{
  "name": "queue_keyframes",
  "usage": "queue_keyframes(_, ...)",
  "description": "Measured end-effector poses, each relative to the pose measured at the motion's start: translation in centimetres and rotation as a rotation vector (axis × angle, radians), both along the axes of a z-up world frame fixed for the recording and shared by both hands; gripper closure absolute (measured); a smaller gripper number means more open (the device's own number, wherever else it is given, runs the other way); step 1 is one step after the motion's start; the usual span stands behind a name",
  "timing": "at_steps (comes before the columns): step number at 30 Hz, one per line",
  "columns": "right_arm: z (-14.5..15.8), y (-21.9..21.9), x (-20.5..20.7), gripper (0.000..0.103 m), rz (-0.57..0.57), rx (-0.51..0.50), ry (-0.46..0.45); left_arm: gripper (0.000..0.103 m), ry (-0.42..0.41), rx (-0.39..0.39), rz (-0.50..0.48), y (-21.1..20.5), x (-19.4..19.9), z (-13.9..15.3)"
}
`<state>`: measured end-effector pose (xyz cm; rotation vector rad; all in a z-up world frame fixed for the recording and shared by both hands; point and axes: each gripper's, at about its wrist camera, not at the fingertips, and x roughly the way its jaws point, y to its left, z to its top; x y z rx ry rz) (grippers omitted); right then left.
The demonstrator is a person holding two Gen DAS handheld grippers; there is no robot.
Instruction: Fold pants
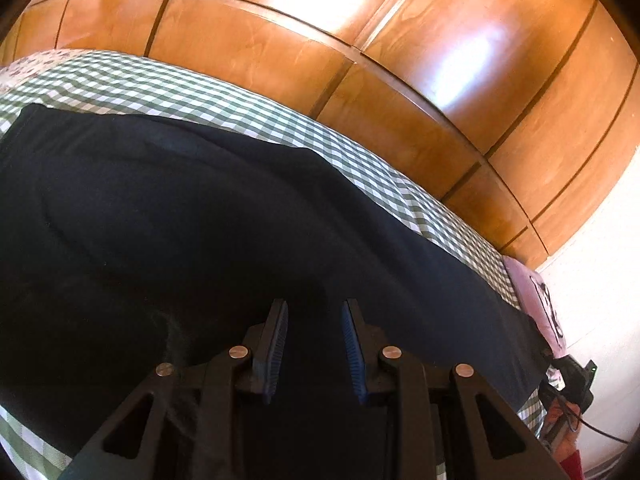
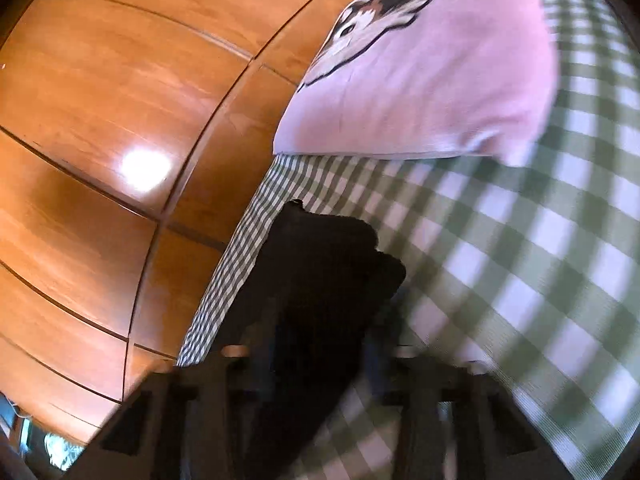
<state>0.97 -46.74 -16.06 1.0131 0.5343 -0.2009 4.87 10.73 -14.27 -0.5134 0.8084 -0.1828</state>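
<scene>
Dark navy pants (image 1: 200, 200); green-and-white gingham bedsheet (image 2: 520, 260); pink pillow (image 2: 440, 80) with animal-face print; glossy orange-brown wooden wardrobe (image 1: 320, 60).

Dark pants (image 1: 192, 208) spread on a checked sheet (image 1: 120, 84).
Black or very dark navy, they lie mostly flat with soft creases along the sheet's far side; in the right wrist view one narrow end (image 2: 320, 264) is bunched and blurred.

Right gripper (image 2: 320, 344): smeared by motion blur, jaw positions unreadable.
Pants (image 1: 200, 220): cut off at left edge.
Pillow (image 1: 538, 300): mostly hidden behind pants.
</scene>
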Motion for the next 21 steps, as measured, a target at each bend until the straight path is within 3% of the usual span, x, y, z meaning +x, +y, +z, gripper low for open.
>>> queue_keyframes(3, 0.8, 0.6, -0.5, 0.086, -0.028, 0.013, -0.001, 0.075, 0.011, 0.011, 0.015, 0.0, -0.1, 0.1)
queue_keyframes(7, 3.7, 1.4, -1.4, 0.086, -0.086, -0.167, 0.017, 0.075, 0.034, 0.029, 0.007, -0.2, 0.1, -0.2)
queue_keyframes(11, 0.8, 1.6, -0.7, 0.086, -0.088, -0.185, 0.176, 0.075, 0.031, 0.053, -0.006, -0.6, 0.1, -0.3)
queue_keyframes(14, 2.6, 2.5, -1.2, 0.069, -0.135, -0.247, 0.189, 0.075, 0.053, 0.033, -0.01, -0.3, 0.1, 0.0)
queue_keyframes(15, 3.4, 3.0, -1.4, 0.068, -0.161, -0.278, 0.192, 0.075, 0.062, 0.017, -0.003, 0.1, 0.0, 0.3)
queue_keyframes(18, 6.6, 5.2, -2.2, 0.068, -0.178, -0.396, 0.13, 0.075, 0.063, 0.009, 0.0, 0.4, 0.3, 1.4)
queue_keyframes(21, 9.0, 9.8, -0.4, 0.068, -0.016, -0.492, 0.022, 0.075, 0.038, -0.007, -0.032, 0.1, 1.6, 2.6)
